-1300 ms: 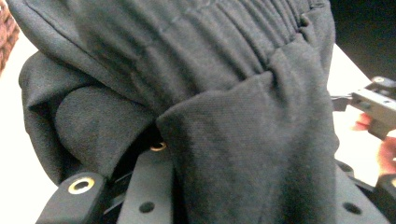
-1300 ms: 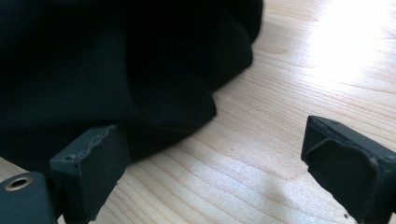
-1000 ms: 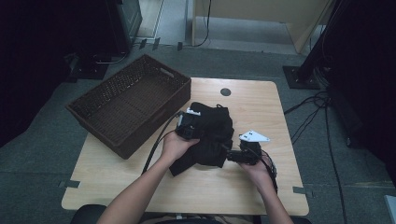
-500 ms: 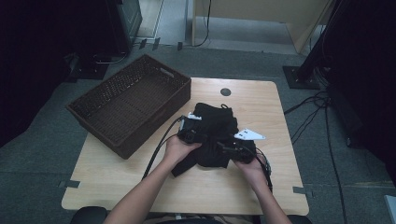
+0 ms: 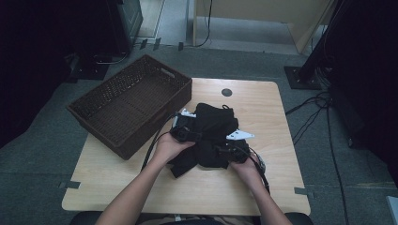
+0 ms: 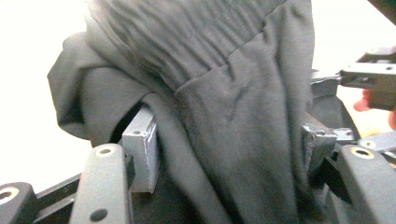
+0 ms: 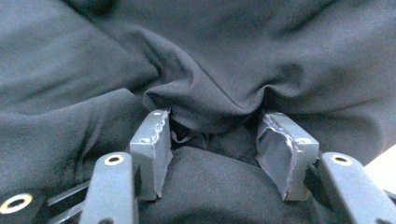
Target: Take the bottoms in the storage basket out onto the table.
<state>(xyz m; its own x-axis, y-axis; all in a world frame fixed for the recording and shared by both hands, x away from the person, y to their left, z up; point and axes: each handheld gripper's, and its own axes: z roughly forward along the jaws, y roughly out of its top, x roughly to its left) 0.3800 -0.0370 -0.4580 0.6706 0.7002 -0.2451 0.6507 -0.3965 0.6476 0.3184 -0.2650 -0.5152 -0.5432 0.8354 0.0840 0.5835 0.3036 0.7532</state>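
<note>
One crumpled black cloth garment lies in a soft heap near the middle of the pale wooden surface in the high view, just beside one dark brown woven basket, with the left gripper and the right gripper both at the heap. It looks light and limp, so it should sag and slide unless a thick fold is pinched.

From the left gripper view, a wide hanging fold of the garment sits between the jaws, which have just been opening and stand apart, the cloth draped against them rather than squeezed.

From the right gripper view, a raised ridge of the garment bulges between the jaws, which have just been closing; they bracket the ridge, a fair place to take hold.
</note>
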